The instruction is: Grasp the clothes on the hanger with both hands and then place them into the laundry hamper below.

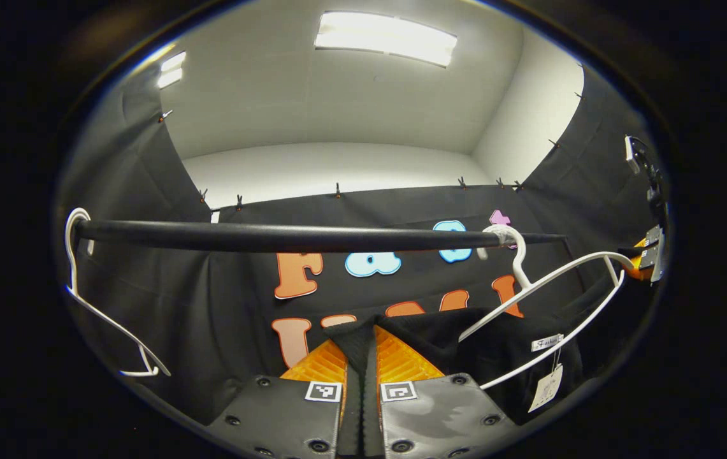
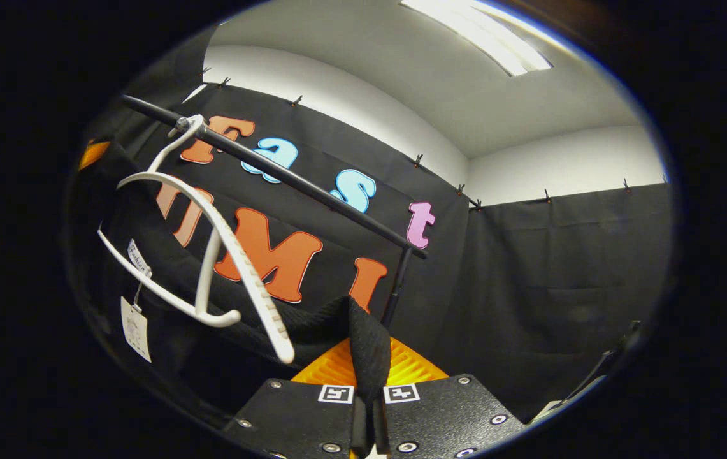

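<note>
A black garment point(image 1: 465, 344) with a white paper tag point(image 1: 545, 389) hangs off a white hanger point(image 1: 554, 280) hooked on the black rail point(image 1: 287, 237). My left gripper point(image 1: 362, 357) is shut on a fold of the garment's cloth low in the left gripper view. In the right gripper view the same garment point(image 2: 210, 319) droops below the tilted white hanger point(image 2: 229, 255), and my right gripper point(image 2: 368, 363) is shut on another fold of it. The other gripper point(image 1: 647, 255) shows at the far right edge of the left gripper view.
A second white hanger point(image 1: 92, 299) hangs bare at the left end of the rail. The rail's upright post point(image 2: 395, 287) stands behind the garment in the right gripper view. Black cloth walls close the booth on all sides.
</note>
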`<state>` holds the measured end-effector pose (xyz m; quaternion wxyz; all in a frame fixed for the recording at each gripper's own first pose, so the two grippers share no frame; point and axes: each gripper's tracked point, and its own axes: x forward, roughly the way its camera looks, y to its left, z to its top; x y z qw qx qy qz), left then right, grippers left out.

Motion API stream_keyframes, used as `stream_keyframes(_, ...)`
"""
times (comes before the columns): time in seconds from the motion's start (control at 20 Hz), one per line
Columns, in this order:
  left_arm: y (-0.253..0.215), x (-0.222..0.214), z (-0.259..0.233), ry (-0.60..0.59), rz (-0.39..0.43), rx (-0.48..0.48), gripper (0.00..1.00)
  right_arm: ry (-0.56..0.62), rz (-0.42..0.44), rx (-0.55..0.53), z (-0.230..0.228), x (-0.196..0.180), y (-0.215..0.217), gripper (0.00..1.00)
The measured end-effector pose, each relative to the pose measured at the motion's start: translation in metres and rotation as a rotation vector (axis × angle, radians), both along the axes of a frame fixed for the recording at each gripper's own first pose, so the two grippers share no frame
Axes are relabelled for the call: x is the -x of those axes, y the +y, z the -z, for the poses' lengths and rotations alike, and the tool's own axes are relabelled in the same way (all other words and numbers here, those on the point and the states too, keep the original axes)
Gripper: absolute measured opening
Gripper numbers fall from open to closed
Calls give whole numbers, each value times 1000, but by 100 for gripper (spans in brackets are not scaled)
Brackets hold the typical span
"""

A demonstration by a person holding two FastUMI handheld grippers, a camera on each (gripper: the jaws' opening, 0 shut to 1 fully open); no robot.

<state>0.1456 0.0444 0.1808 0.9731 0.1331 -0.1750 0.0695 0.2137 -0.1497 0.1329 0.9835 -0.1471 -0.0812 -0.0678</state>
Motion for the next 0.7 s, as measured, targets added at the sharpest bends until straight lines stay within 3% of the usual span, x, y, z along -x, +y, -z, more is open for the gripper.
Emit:
stream_keyframes(0.5,57,-13,11,21,-125,46,9,17,-88,-32,21,39,44,3)
stream_keyframes(0.6,65,-14,17,27,-150,32,12,30,-83,-50,27,42,47,3)
stream_keyframes(0.7,70,-19,28,47,-167,29,8,10,-74,-52,27,45,50,3)
